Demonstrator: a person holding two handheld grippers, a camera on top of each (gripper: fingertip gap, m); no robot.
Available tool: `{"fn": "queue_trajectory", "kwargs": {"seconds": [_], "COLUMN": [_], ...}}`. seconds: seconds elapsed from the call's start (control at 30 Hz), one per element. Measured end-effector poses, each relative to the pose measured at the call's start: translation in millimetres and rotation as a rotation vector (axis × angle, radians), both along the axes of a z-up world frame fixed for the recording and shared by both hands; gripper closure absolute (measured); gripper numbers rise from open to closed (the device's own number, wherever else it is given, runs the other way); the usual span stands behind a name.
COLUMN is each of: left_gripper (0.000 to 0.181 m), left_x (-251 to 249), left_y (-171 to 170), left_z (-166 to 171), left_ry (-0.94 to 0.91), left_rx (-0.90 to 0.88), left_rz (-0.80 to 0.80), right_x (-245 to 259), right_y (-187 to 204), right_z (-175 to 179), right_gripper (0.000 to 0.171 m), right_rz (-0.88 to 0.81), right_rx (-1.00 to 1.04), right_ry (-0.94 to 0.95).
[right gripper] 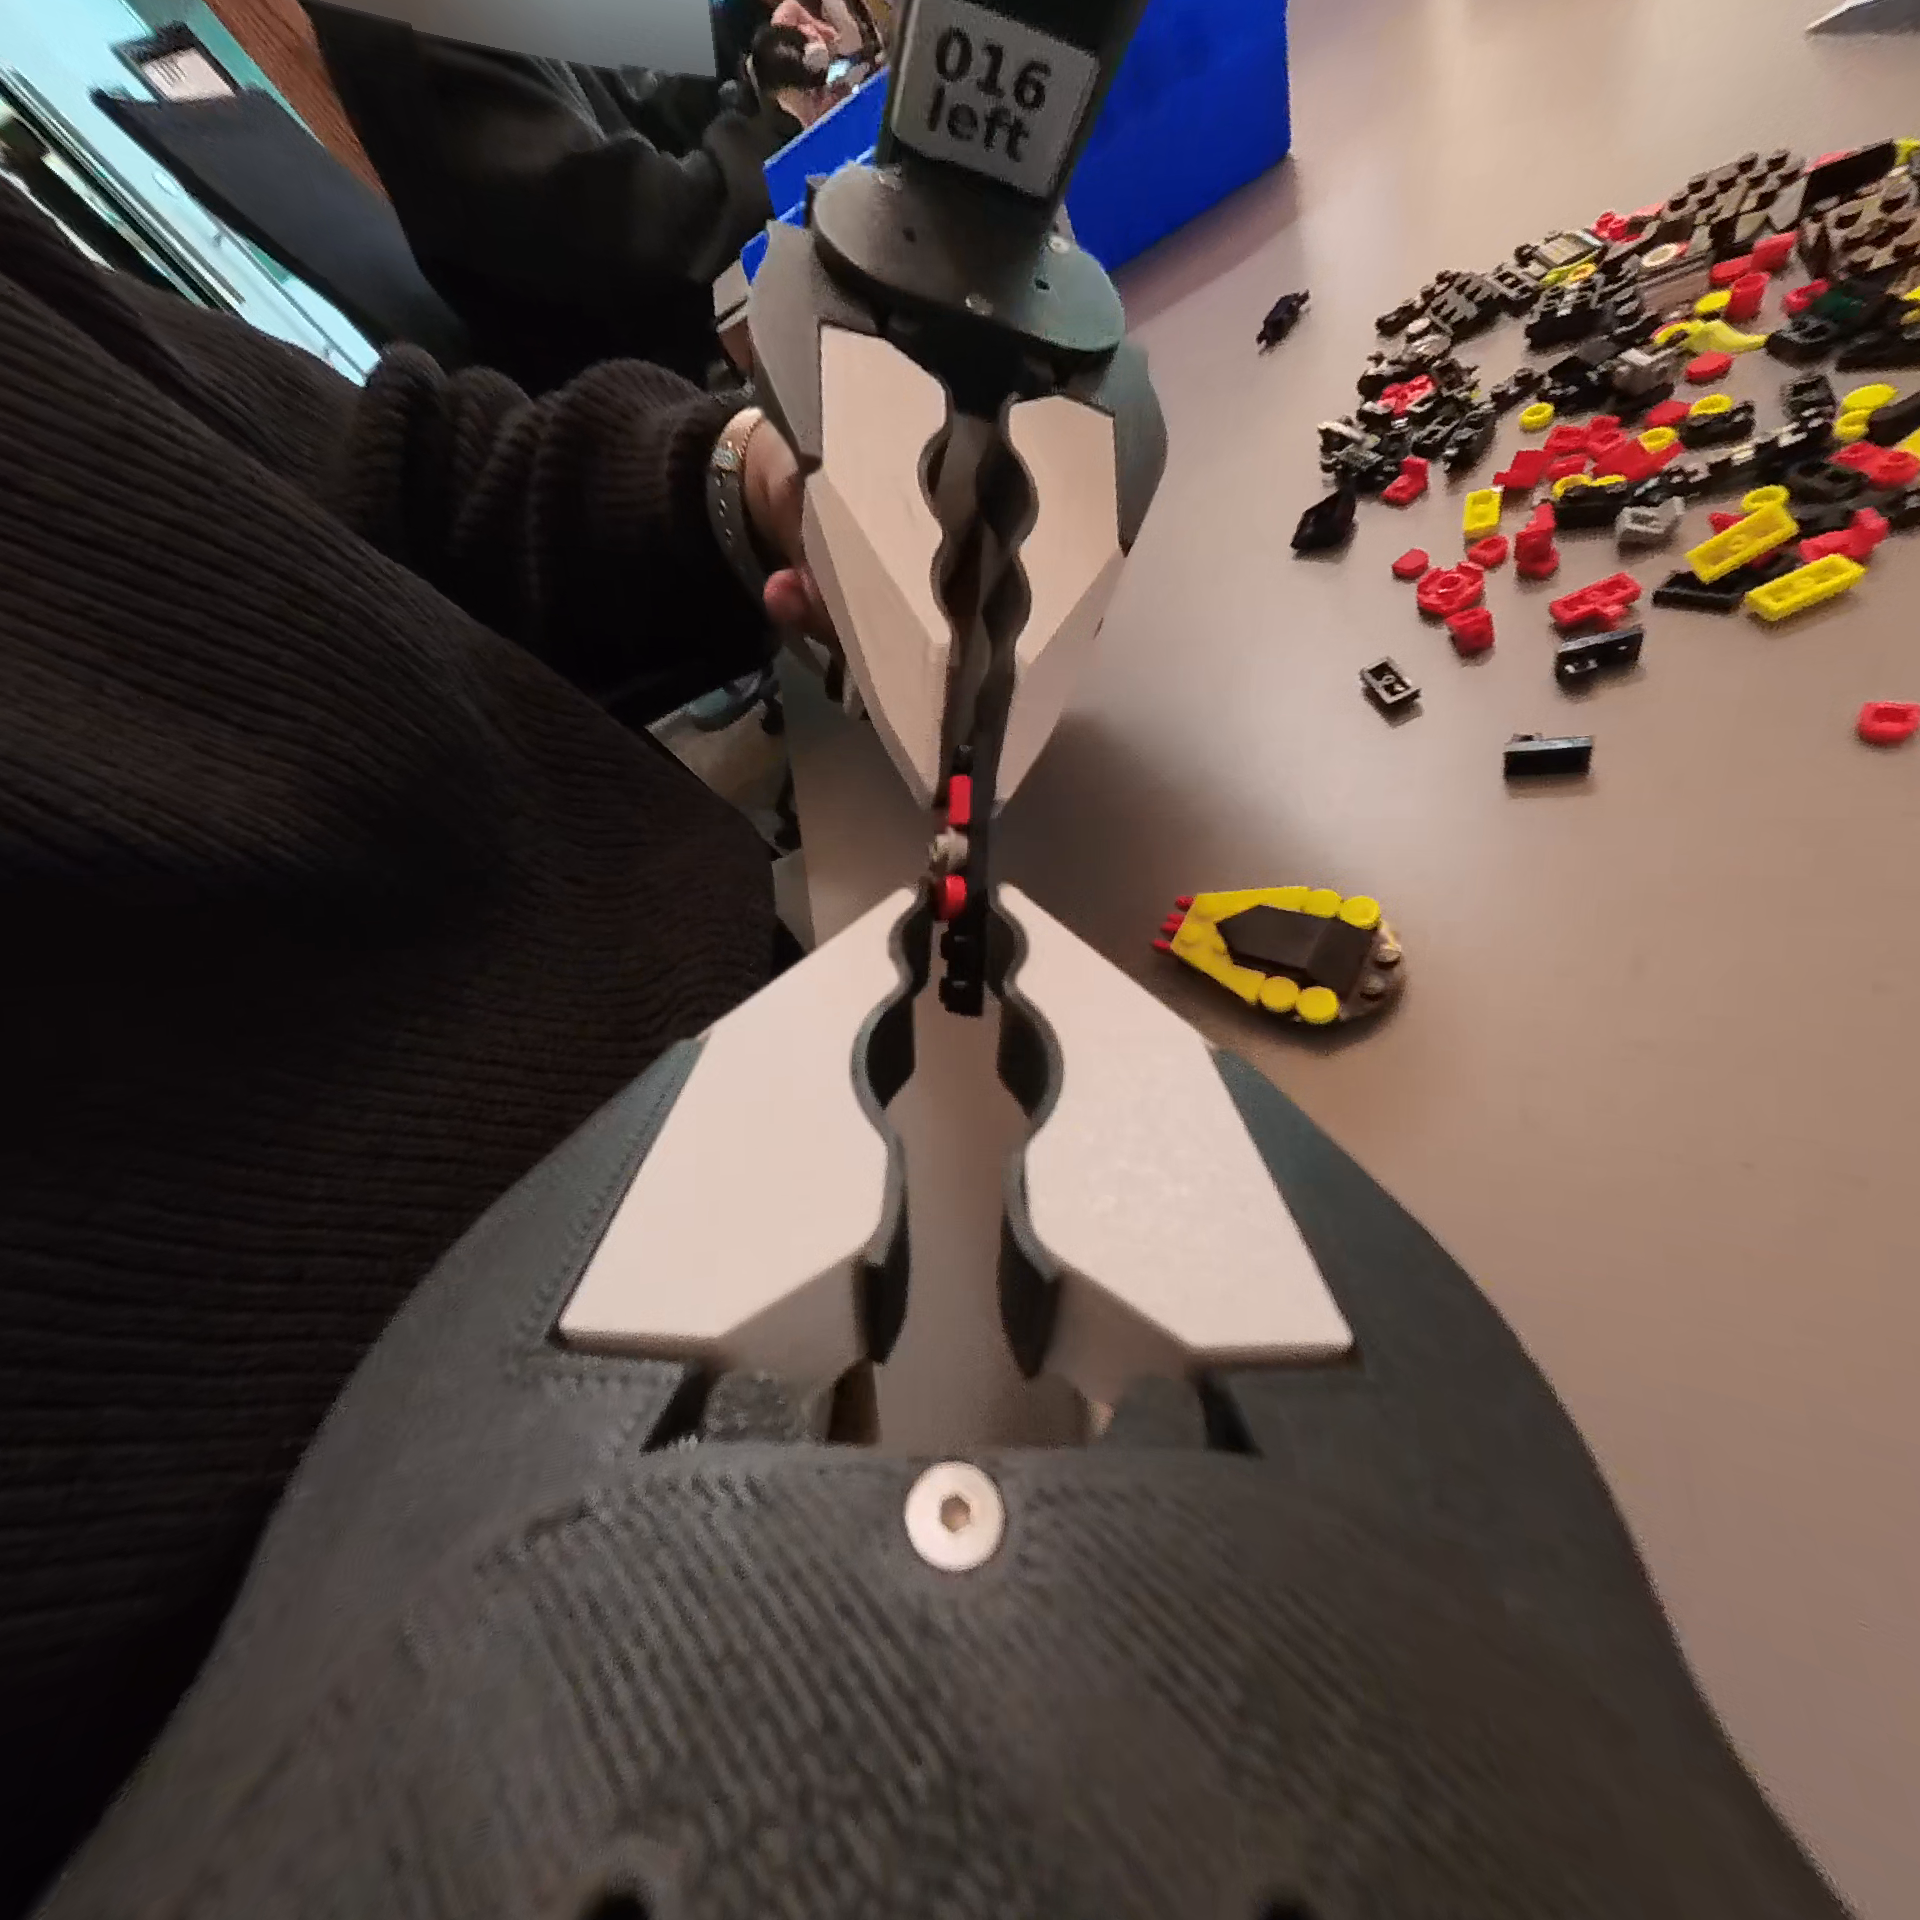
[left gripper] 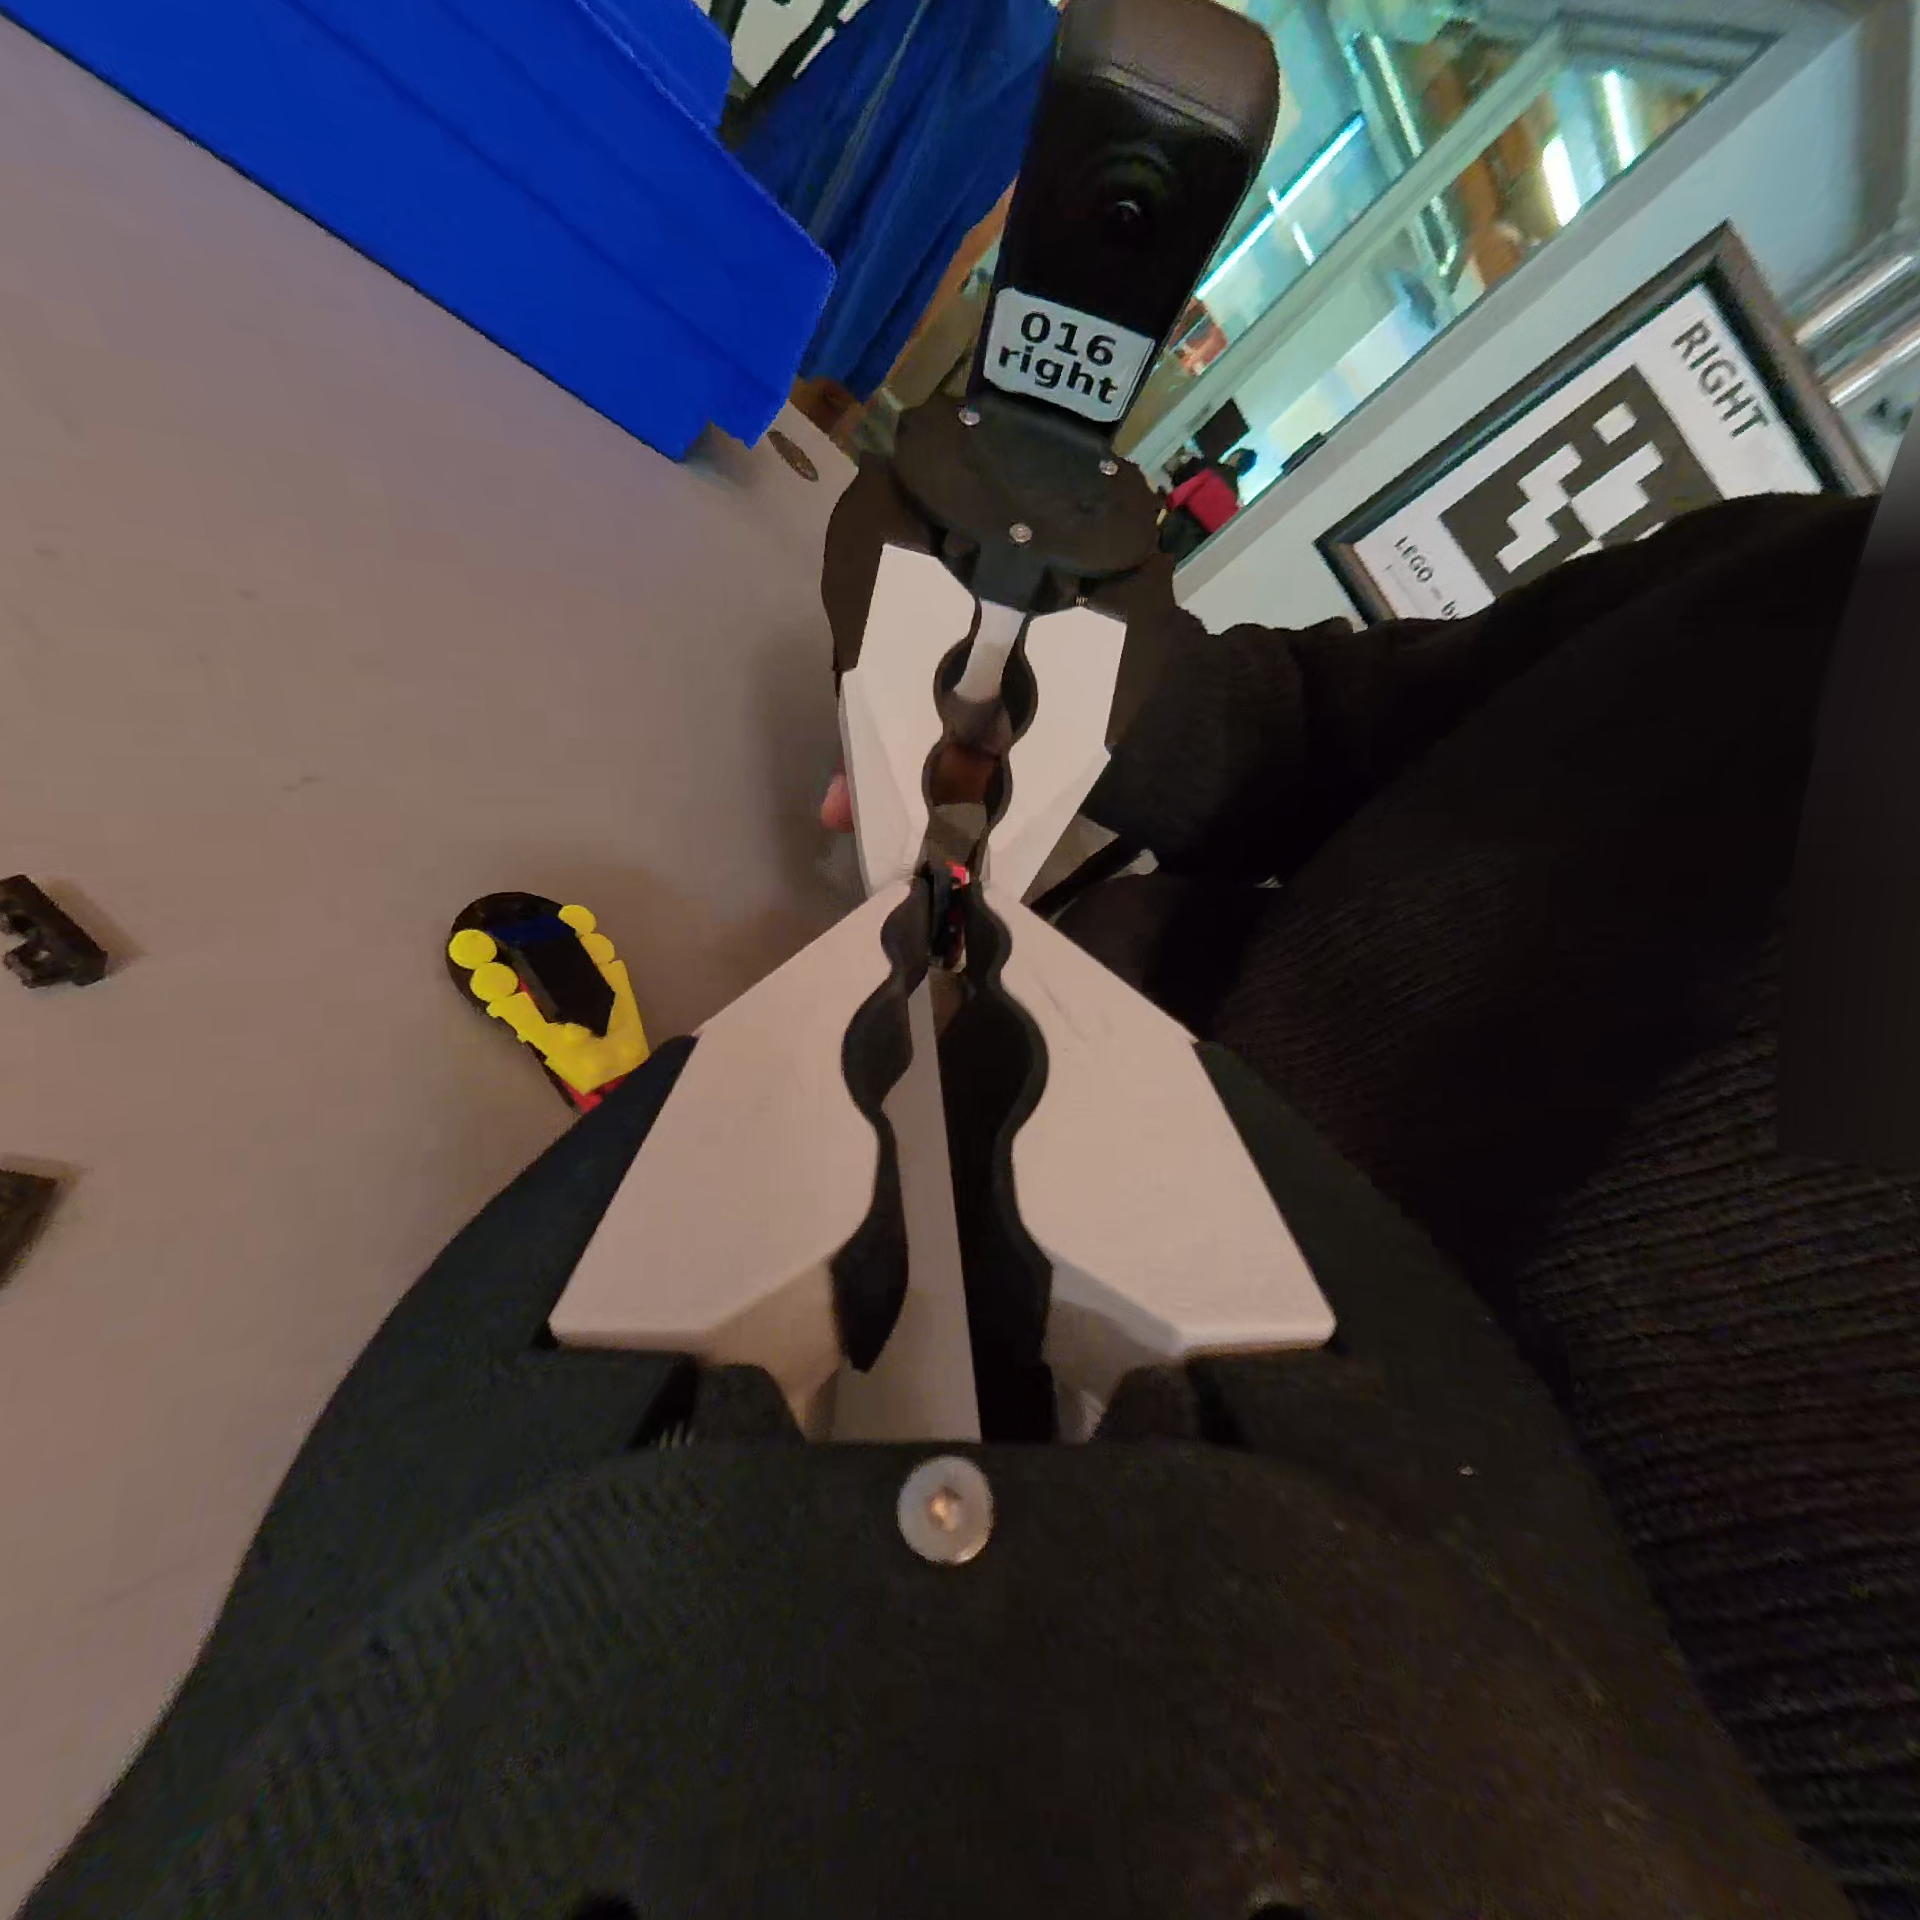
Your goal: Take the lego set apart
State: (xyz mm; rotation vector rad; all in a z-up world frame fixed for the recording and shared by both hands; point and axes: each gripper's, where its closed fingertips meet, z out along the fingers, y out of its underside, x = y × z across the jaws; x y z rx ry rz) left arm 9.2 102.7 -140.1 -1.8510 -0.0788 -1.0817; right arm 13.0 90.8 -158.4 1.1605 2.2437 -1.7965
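Note:
A thin black and red lego strip (right gripper: 958,914) is held in the air between the two grippers, which face each other tip to tip. My right gripper (right gripper: 956,935) is shut on its near end. My left gripper (right gripper: 966,774) is shut on its far end. In the left wrist view the strip (left gripper: 951,914) is a sliver between the left gripper (left gripper: 940,930) and the right gripper (left gripper: 951,868). A yellow and black lego sub-assembly (right gripper: 1283,951) lies on the table (right gripper: 1351,1351) below; it also shows in the left wrist view (left gripper: 551,987).
A big pile of loose black, red and yellow pieces (right gripper: 1662,416) covers the table's far right. A blue bin (left gripper: 468,187) stands at the back. Two black pieces (left gripper: 47,930) lie at the left. A framed marker sign (left gripper: 1590,457) and a person's black sleeve (right gripper: 312,727) are close by. The tips of both grippers are at nearly the same place.

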Motion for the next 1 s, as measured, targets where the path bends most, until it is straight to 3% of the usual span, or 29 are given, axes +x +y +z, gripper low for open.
{"fn": "queue_trajectory", "kwargs": {"seconds": [0.13, 0.23, 0.4, 0.47, 0.67, 0.8, 0.83, 0.87, 0.97, 1.0], "left_gripper": [0.174, 0.153, 0.159, 0.175, 0.178, 0.179, 0.179, 0.179, 0.179, 0.179], "left_x": [-6, -19, -5, 1, -1, -20, -27, -31, -39, -41], "left_y": [4, 7, 5, 4, 4, 12, 15, 17, 22, 22], "left_z": [0, -10, -12, -8, -3, -13, -19, -24, -29, -31], "left_ry": [0.011, 0.148, 0.141, 0.092, 0.066, 0.078, 0.03, -0.051, -0.285, -0.298], "left_rx": [0.005, -0.005, 0.002, 0.016, 0.034, -0.041, -0.098, -0.149, -0.208, -0.216], "left_rz": [0.043, 0.119, 0.047, 0.012, 0.027, 0.161, 0.211, 0.252, 0.328, 0.34], "right_x": [-4, -10, -3, -3, -7, -29, -36, -40, -42, -40], "right_y": [5, 13, 6, 4, 7, 36, 45, 49, 49, 46], "right_z": [5, 9, 6, 2, 4, 3, 8, 17, 35, 35], "right_gripper": [0.166, 0.166, 0.166, 0.166, 0.163, 0.136, 0.119, 0.114, 0.11, 0.12], "right_rz": [-0.035, -0.088, -0.036, -0.031, -0.056, -0.228, -0.285, -0.317, -0.421, -0.433], "right_rx": [-0.059, -0.089, -0.131, -0.115, -0.118, 0.151, 0.262, 0.362, 0.597, 0.66], "right_ry": [-0.044, -0.058, -0.124, -0.133, -0.098, 0.157, 0.266, 0.399, 0.698, 0.783]}}
